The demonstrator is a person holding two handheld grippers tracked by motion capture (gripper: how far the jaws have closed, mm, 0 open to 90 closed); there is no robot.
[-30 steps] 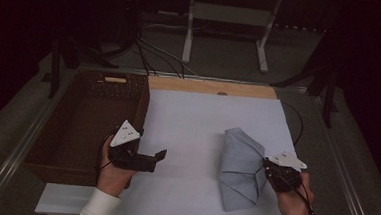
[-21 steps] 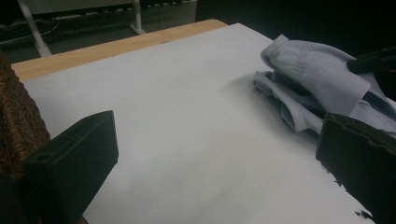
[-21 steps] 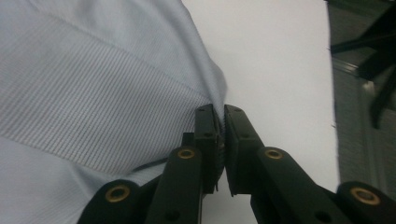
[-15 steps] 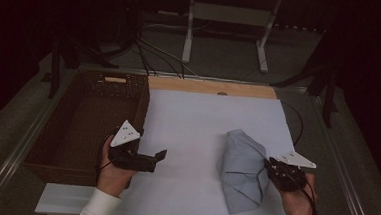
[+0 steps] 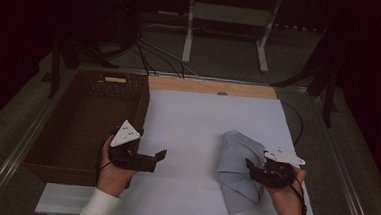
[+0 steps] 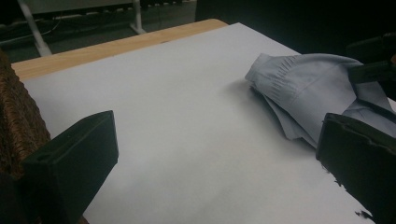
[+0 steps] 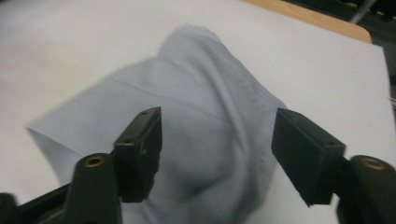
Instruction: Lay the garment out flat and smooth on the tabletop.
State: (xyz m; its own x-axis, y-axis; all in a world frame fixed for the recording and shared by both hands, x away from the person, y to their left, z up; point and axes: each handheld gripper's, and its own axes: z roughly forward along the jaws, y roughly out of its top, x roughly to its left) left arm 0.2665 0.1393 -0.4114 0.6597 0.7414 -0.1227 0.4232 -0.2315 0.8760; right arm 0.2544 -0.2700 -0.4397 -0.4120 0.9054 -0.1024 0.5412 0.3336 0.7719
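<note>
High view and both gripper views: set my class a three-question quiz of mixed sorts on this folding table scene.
1. True or false: the right claw is clamped shut on the grey garment.
2. Multiple choice: the wicker basket stands A) left of the white sheet, B) on the garment, C) beyond the wooden edge.
3. Fill in: the left claw hovers over the ____ sheet.

Key
1. False: its jaws stand apart over the cloth and have just been opening, nothing pinched.
2. A
3. white
</note>
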